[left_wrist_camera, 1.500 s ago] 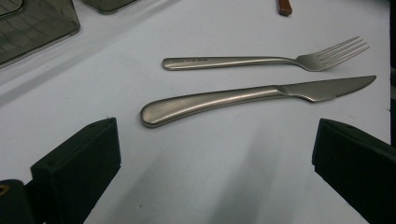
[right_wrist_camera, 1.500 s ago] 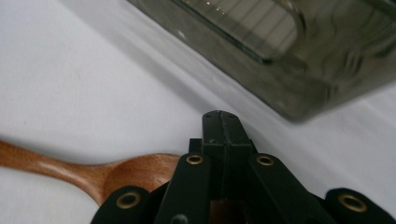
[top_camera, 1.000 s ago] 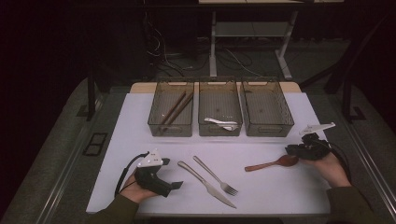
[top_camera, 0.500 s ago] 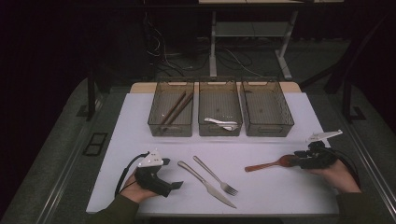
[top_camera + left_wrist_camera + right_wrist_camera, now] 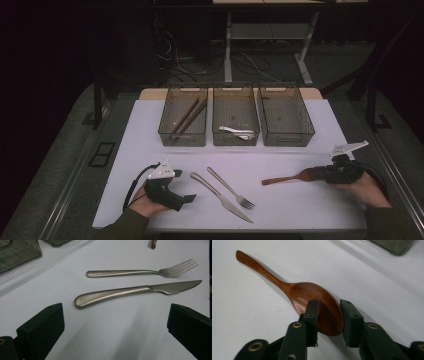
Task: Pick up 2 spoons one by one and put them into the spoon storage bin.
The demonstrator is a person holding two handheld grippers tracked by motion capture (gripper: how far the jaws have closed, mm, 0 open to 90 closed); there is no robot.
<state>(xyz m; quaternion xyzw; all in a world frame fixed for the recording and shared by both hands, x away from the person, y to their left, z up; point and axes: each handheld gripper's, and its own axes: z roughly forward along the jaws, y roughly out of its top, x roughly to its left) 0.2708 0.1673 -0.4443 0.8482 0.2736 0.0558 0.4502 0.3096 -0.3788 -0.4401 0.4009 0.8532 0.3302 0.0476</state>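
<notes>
High view: A person works at a white worktop with 3 smoky plastic bins along its far edge. The left bin holds brown chopsticks, the middle bin a white plastic utensil, and the right bin looks bare. Near the right edge, the right gripper meets the bowl of a wooden spoon, whose handle points toward the worktop's middle. A knife and fork lie by the near edge; the left gripper rests beside them.

Left gripper view: The jaws stand wide apart with nothing between them, the knife and fork lying just ahead.

Right gripper view: The jaws have just been closing and now pinch the spoon's bowl across its width, the spoon still flat on the worktop. A curved bowl likely slips under a pinch; a firm, centred squeeze and a slow, level lift, with the long handle kept from swinging, would suit the carry toward a bin.
</notes>
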